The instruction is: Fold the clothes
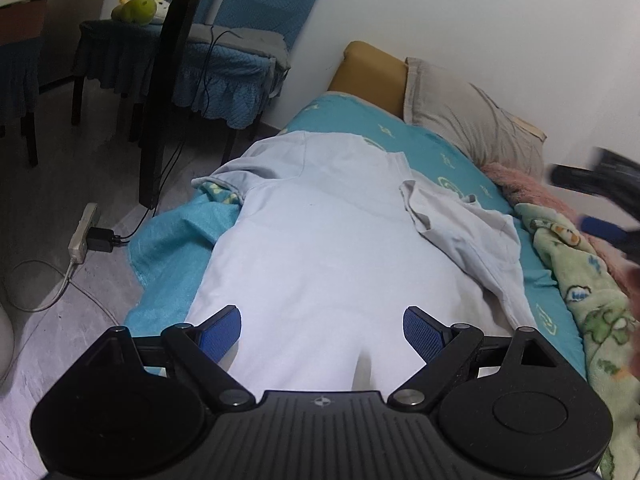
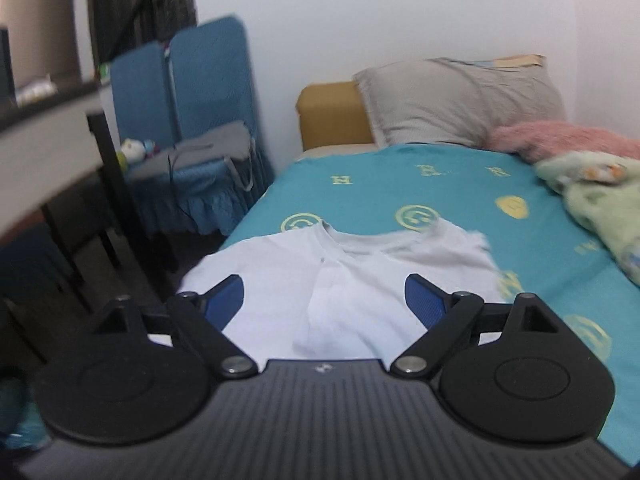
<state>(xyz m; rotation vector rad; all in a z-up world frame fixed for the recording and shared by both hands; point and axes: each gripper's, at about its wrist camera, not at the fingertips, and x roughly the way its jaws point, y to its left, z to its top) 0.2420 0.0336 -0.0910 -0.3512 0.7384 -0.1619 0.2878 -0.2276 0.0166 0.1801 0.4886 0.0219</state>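
A pale white T-shirt (image 1: 320, 240) lies spread on the teal bedsheet (image 1: 440, 148), its right sleeve (image 1: 460, 216) folded inward over the body. My left gripper (image 1: 322, 330) hovers over the shirt's lower part, open, with nothing between its blue pads. In the right wrist view the same shirt (image 2: 344, 276) lies collar away from me. My right gripper (image 2: 324, 300) stands open above it, holding nothing. The right gripper also shows as a dark blur (image 1: 600, 200) at the right edge of the left wrist view.
A grey pillow (image 2: 460, 104), a pink fluffy blanket (image 2: 560, 140) and a green patterned blanket (image 2: 600, 200) lie at the bed's head and right side. Left of the bed stand blue-covered chairs (image 2: 188, 128), a dark table leg (image 1: 160, 120) and a power strip (image 1: 82, 236) with cables.
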